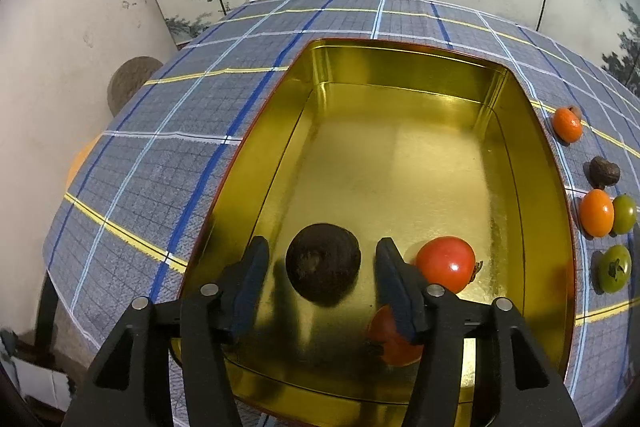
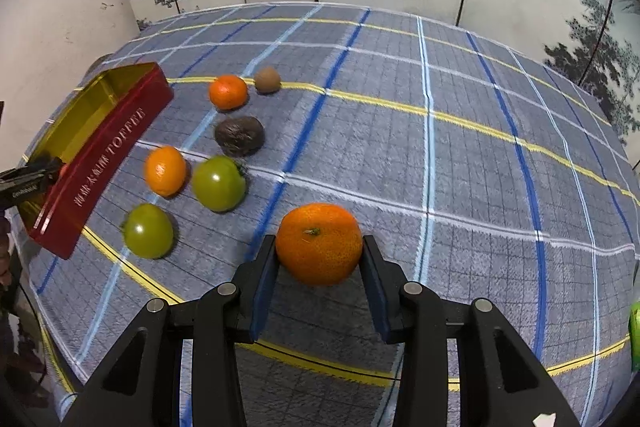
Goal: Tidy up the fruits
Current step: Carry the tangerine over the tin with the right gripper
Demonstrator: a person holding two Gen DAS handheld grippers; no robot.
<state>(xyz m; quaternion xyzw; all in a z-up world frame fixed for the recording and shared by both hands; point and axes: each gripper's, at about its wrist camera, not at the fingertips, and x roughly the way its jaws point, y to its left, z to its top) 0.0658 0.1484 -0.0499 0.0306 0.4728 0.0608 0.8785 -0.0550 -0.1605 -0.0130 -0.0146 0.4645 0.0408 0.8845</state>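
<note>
**Three in the tin, seven to go**

Roughly a third done, judging by the count.

Inside the gold-lined tin [image 1: 304, 107], at its near end: a dark wrinkled fruit [image 1: 323, 263], a red tomato [image 1: 446, 263] just to its right, and a second red fruit [image 1: 384, 339] nearer yet, half hidden behind a finger. Far end of the tin bare.

Left gripper [image 1: 322, 251] over the tin's near end, released: fingers either side of the dark wrinkled fruit with a clear gap on both sides, no pad touching. Fruit resting on the tin floor, so delivered as far as can be judged.

Outside the tin, on the checked cloth [image 2: 440, 131] along its long red side: two small oranges [image 2: 227, 91] [image 2: 165, 171], a small brown fruit [image 2: 267, 79], another dark fruit [image 2: 239, 135] and two green tomatoes [image 2: 218, 183] [image 2: 148, 231]. All six untouched, close to the tin.

Farther from the tin than those six: a mandarin [image 2: 319, 244], clamped between the pads of the right gripper [image 2: 320, 251], both pads pressed against its sides. Lifted or resting on the cloth: cannot tell.

Left to do: carry the mandarin across to the tin, then fetch the six beside it. Plenty of room in the tin's far end.
</note>
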